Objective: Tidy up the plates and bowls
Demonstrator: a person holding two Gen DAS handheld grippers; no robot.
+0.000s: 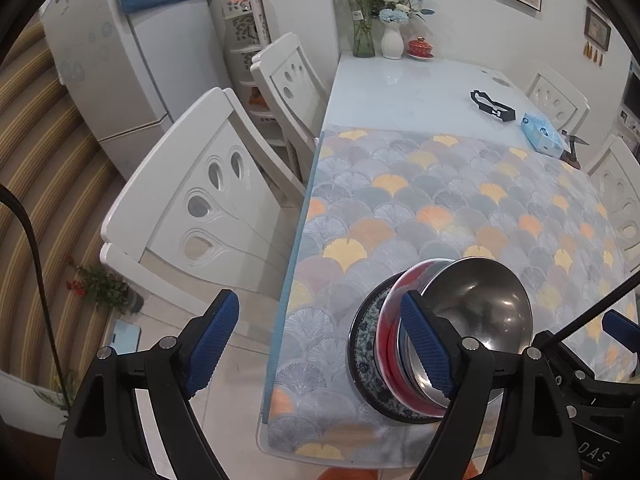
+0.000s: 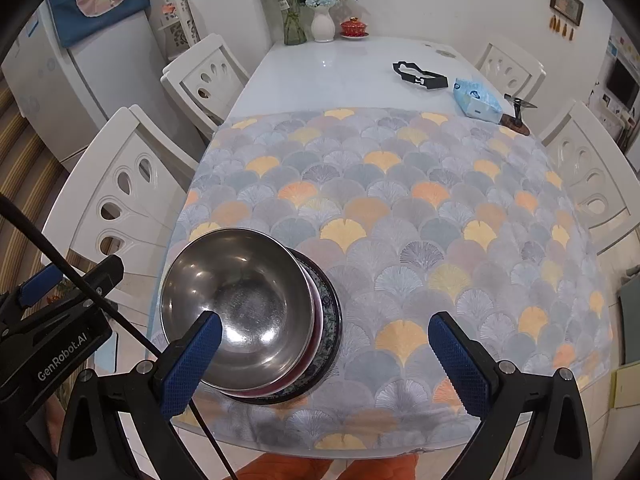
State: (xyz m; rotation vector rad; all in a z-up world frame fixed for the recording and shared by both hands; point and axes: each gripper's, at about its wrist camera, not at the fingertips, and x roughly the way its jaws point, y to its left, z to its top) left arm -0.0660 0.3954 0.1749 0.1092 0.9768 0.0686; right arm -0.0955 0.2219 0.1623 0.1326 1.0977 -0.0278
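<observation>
1. Stainless steel round bowl (image 2: 244,308) sits on top of a stack: beneath it a red-rimmed bowl (image 1: 386,332), then a dark blue-patterned plate (image 1: 362,344).
2. That stack rests on the fan-patterned cloth (image 2: 400,208) near the desk's (image 2: 340,64) front left corner.
3. Left hand-held gripper (image 1: 320,344), jaws apart and empty, hangs left of the stack.
4. Right hand-held gripper (image 2: 326,364), jaws apart, holds nothing just right of it.

Both wrist cameras look steeply down from near the table (image 1: 400,92), the left one beside its edge, sharing the bowl stack (image 2: 248,312).
</observation>
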